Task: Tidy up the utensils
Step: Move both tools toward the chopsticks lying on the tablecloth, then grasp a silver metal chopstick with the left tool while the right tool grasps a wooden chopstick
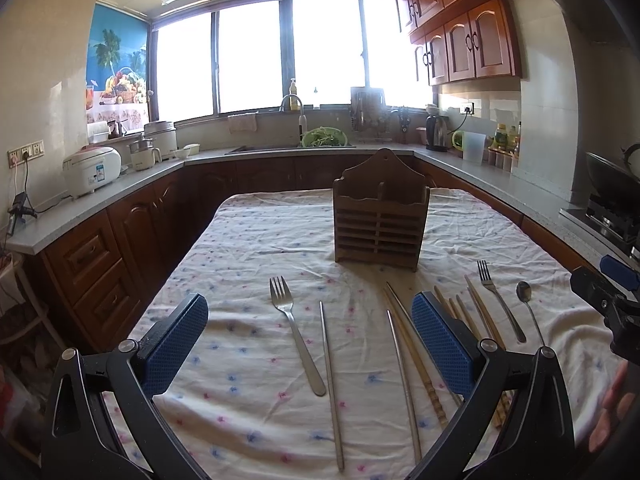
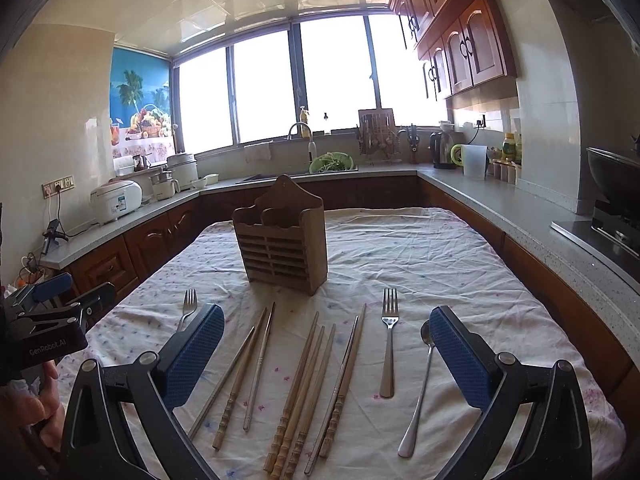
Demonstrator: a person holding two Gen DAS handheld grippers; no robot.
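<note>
A slatted wooden utensil holder (image 1: 381,216) (image 2: 282,238) stands upright on the floral tablecloth (image 1: 256,240). In front of it lie a fork (image 1: 294,330), metal chopsticks (image 1: 331,384), several wooden chopsticks (image 2: 302,388), a second fork (image 2: 389,340) and a spoon (image 2: 420,392). My left gripper (image 1: 310,346) is open and empty above the left fork and metal chopsticks. My right gripper (image 2: 326,356) is open and empty above the wooden chopsticks and second fork. The right gripper also shows at the left wrist view's right edge (image 1: 604,284).
Grey counters run around the table with brown cabinets (image 1: 92,264) below. A rice cooker (image 1: 92,170) stands at left, a sink with a green colander (image 1: 324,138) at the back, a kettle (image 1: 436,132) and a stove with a wok (image 2: 612,184) at right.
</note>
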